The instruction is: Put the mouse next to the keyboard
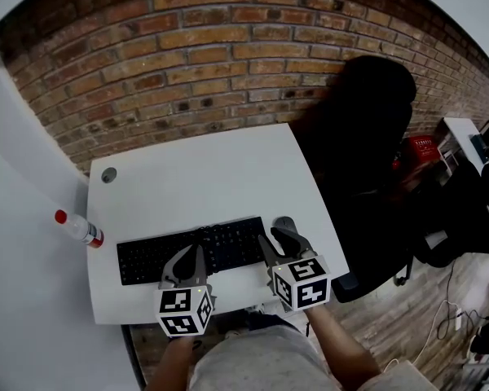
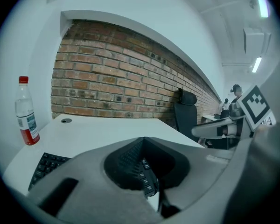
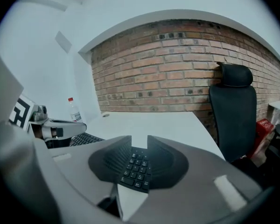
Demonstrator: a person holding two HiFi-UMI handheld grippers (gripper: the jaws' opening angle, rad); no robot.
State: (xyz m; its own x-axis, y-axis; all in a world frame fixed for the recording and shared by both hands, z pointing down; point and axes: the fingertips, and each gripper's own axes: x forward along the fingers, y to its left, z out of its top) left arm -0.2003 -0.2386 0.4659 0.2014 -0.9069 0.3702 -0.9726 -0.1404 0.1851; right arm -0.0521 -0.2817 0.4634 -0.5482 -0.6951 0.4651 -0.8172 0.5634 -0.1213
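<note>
Right of keyboard [image 1: 191, 251], mouse [image 1: 284, 221] shows only in head view.

- One keyboard [image 1: 191, 251], near on the one white table [image 1: 212, 169].
- One small dark thing just right of it, probably the mouse [image 1: 285, 221].
- One bottle [image 1: 80, 229], left.
- One black chair [image 1: 375, 112], far right.
- Two grippers: left gripper [image 1: 197, 251], right gripper [image 1: 277, 236].

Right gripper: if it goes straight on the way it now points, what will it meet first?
Probably the keyboard: its number keys show right through the gap between the open jaws of the right gripper, which tilts down toward them. How far off they are is unclear.
</note>
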